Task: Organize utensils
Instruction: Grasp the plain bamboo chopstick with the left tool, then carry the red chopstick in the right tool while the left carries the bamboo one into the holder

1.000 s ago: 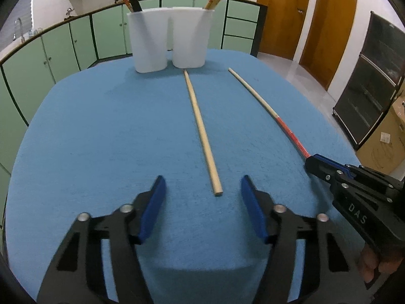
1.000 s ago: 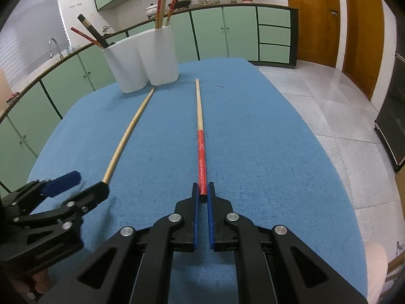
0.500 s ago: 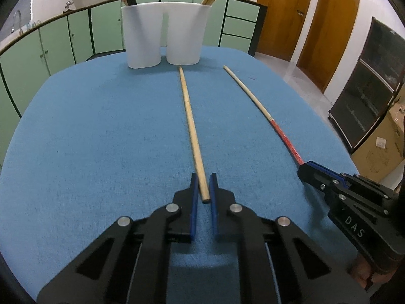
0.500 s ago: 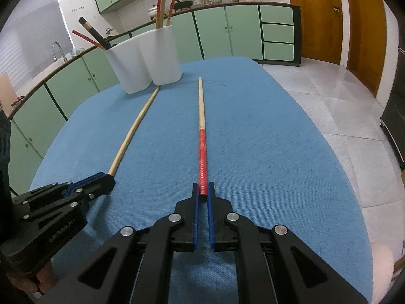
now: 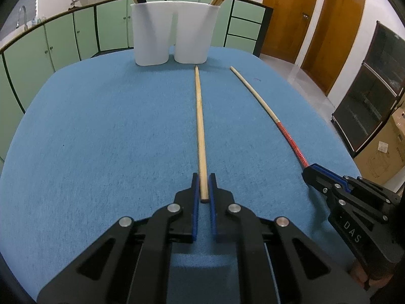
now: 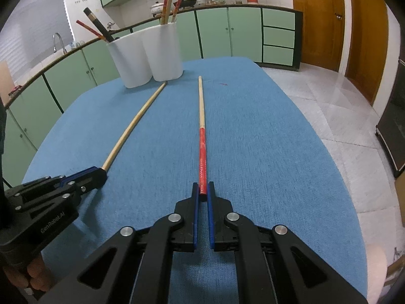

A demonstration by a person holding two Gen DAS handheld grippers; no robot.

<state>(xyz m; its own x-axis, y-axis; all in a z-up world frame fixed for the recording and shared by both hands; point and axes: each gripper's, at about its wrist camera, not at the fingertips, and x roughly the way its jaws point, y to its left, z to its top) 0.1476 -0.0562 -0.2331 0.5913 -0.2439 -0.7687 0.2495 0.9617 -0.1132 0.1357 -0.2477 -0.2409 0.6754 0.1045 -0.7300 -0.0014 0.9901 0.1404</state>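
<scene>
A plain wooden chopstick [image 5: 200, 116] lies lengthwise on the blue table [image 5: 101, 139]. My left gripper [image 5: 203, 185] is shut on its near end. A red-handled chopstick [image 6: 201, 126] lies beside it, and my right gripper [image 6: 201, 190] is shut on its red end. Both chopsticks point toward a white double holder [image 5: 174, 30] at the table's far edge, which holds several chopsticks. The right gripper shows in the left wrist view [image 5: 311, 171]. The left gripper shows in the right wrist view [image 6: 97, 173], with the plain chopstick [image 6: 136, 124].
Green cabinets [image 5: 63, 38] curve behind the table. Wooden doors [image 5: 329, 25] and a dark cabinet [image 5: 372, 88] stand at the right, with tiled floor [image 6: 329, 106] beyond the table's right edge. A cardboard box [image 5: 384, 149] sits on the floor.
My left gripper went from open to shut on the plain chopstick's near end. Both grippers have risen and shifted slightly, and the holder looks nearer. The right gripper stayed shut on the red chopstick.
</scene>
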